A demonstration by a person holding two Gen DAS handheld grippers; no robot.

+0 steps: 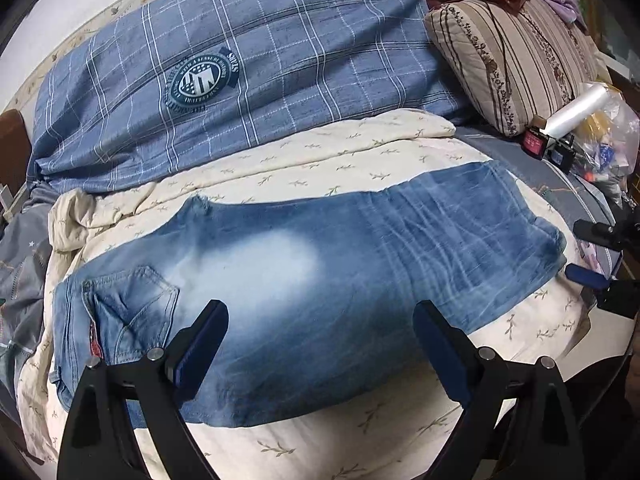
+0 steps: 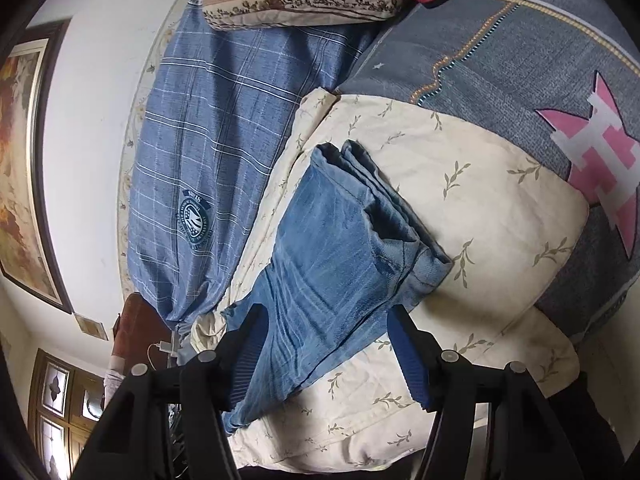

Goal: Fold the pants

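Denim pants (image 1: 304, 280) lie flat across cream leaf-print quilt (image 1: 360, 148) on bed, waistband & pocket at left, leg hems at right. Left gripper (image 1: 320, 344) hovers w/ jaws spread, nothing between. Right gripper (image 2: 328, 344) also released, jaws apart over the hem end. Blue plaid duvet (image 1: 240, 80) behind.

A white wall (image 2: 92, 128) was seen behind the bed (image 2: 500, 60) — a framed picture (image 2: 20, 176) was hung there. A wooden cabinet (image 2: 60, 412) with glass panes was set below.
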